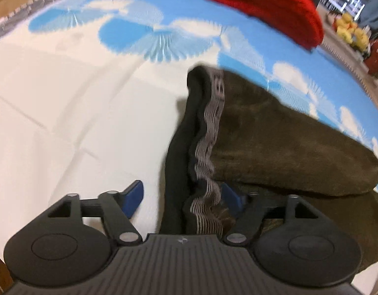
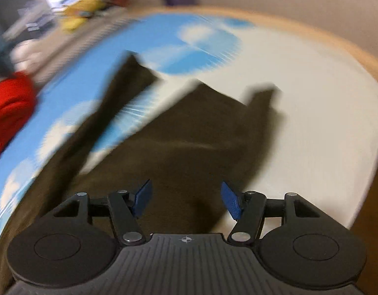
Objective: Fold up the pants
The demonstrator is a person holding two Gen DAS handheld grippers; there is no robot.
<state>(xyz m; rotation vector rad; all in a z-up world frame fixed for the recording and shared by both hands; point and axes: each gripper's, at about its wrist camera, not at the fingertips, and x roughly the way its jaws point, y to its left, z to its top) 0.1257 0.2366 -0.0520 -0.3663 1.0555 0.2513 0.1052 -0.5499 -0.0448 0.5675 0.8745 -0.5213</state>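
Dark olive-brown pants (image 1: 274,142) lie on a white and blue cloud-print sheet (image 1: 66,110). Their grey elastic waistband (image 1: 211,132) runs from the middle of the left wrist view down between my left gripper's fingers. My left gripper (image 1: 182,196) is open, its blue pads either side of the waistband. In the blurred right wrist view the pants (image 2: 189,142) spread out ahead with the legs pointing away. My right gripper (image 2: 186,200) is open and empty just above the fabric.
A red garment (image 1: 267,7) lies at the far edge of the sheet, also in the right wrist view (image 2: 9,108). Yellow objects (image 1: 351,32) sit on a shelf beyond. The wooden table edge (image 2: 336,39) curves round the back right.
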